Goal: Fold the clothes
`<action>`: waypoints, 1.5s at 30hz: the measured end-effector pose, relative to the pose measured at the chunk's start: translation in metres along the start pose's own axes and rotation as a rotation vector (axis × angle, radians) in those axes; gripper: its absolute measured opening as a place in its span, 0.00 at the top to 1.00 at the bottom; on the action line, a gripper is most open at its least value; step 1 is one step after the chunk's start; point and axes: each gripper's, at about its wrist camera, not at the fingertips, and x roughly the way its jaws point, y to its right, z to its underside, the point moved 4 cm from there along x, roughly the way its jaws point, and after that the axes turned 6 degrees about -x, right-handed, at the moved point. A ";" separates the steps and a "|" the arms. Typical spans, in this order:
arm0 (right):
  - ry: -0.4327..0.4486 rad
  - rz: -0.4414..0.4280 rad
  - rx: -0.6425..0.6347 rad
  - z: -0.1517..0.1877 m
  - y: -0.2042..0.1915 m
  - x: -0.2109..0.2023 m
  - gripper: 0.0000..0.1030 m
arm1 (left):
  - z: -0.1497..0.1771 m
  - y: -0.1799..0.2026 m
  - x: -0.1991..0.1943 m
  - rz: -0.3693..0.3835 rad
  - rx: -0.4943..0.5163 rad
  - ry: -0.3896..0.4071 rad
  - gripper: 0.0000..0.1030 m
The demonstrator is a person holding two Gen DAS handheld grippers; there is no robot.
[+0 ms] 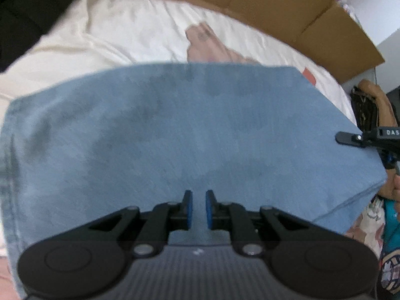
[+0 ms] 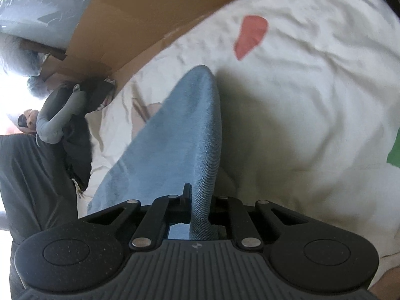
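A light blue denim garment [image 1: 187, 130] lies folded flat on a white sheet [image 1: 120, 32]. My left gripper [image 1: 198, 208] hovers over its near part with a narrow gap between the blue pads, holding nothing. My right gripper [image 2: 200, 200] is shut on a fold of the same blue denim garment [image 2: 180, 135], which rises away from it. The right gripper also shows at the garment's right edge in the left wrist view [image 1: 350, 138].
A pink cloth [image 1: 207, 47] lies beyond the denim. A dark garment [image 1: 27, 12] lies at far left. A brown cardboard box [image 1: 287, 7] borders the sheet. The white sheet [image 2: 312, 87] carries red [image 2: 251, 36] and green [image 2: 393, 150] patches. A grey bag [image 2: 57, 115] lies at left.
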 end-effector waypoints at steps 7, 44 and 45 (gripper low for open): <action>0.004 0.025 -0.066 -0.007 -0.049 -0.012 0.94 | -0.004 -0.006 -0.027 0.014 -0.027 0.079 0.70; -0.157 0.155 -0.492 0.013 -0.257 -0.011 0.94 | 0.029 -0.150 -0.108 -0.081 -0.343 0.231 0.43; -0.165 0.164 -0.503 0.013 -0.262 -0.009 0.94 | 0.032 -0.154 -0.107 -0.079 -0.359 0.228 0.43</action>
